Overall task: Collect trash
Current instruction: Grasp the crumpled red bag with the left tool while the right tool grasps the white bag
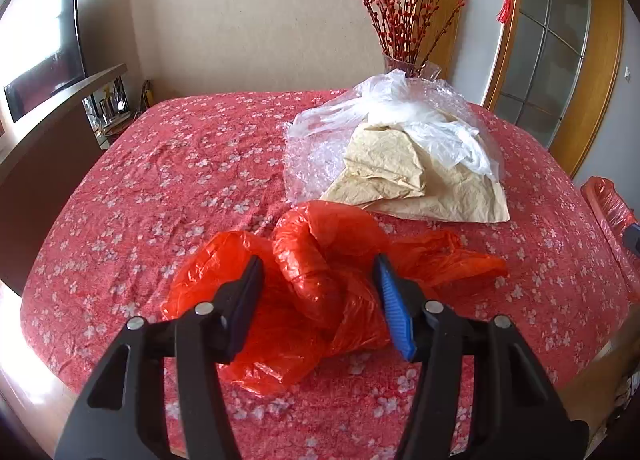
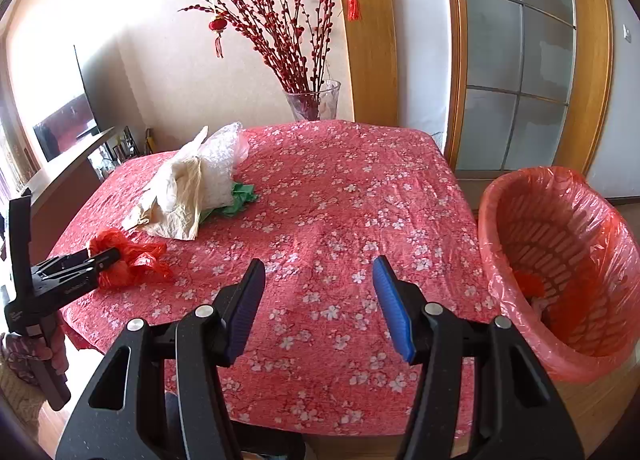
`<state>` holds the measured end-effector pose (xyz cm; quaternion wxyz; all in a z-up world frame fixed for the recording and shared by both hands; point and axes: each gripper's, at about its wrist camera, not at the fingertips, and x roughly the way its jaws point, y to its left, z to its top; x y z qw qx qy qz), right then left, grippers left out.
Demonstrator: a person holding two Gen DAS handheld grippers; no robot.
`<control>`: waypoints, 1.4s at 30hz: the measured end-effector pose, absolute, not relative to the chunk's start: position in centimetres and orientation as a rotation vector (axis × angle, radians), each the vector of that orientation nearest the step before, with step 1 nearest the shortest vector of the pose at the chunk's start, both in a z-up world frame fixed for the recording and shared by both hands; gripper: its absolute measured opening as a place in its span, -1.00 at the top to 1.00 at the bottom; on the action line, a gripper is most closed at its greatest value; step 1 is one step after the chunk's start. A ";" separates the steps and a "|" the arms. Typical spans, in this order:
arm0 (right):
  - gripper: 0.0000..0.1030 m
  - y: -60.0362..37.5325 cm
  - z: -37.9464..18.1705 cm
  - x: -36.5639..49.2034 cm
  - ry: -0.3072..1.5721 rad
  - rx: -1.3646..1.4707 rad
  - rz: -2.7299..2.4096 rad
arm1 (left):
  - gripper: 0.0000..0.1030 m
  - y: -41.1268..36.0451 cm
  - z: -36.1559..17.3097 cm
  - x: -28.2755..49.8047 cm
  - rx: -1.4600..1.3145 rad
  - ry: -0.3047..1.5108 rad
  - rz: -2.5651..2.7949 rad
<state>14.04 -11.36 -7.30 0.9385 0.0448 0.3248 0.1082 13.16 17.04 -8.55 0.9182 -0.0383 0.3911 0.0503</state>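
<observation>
A crumpled red plastic bag [image 1: 320, 284] lies on the red flowered tablecloth [image 1: 180, 180]. My left gripper [image 1: 318, 272] is open, its jaws on either side of the bag, just above it. In the right wrist view the left gripper [image 2: 106, 256] sits at the bag [image 2: 132, 256] on the table's left side. Behind it lies a pile of beige paper [image 1: 400, 176], clear plastic and bubble wrap [image 1: 360, 112], with green plastic [image 2: 236, 200] under it. My right gripper [image 2: 318, 272] is open and empty over the table's near middle. A red-lined waste basket [image 2: 560, 260] stands at the right.
A glass vase of red branches [image 2: 314, 100] stands at the table's far edge. A TV [image 1: 44, 72] and shelf are on the left wall. A wood-framed glass door [image 2: 516, 60] is behind the basket. The basket holds some trash.
</observation>
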 end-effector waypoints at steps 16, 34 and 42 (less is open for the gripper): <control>-0.10 -9.4 -7.3 13.8 0.668 0.081 0.258 | 0.51 18.1 -8.6 12.7 -0.157 0.804 0.072; -0.07 0.3 -5.3 18.9 0.644 0.050 0.427 | 0.57 24.6 -4.7 12.3 -0.183 0.705 0.184; 0.22 5.1 -5.6 23.0 0.660 0.033 0.468 | 0.57 27.2 -4.5 13.2 -0.196 0.689 0.208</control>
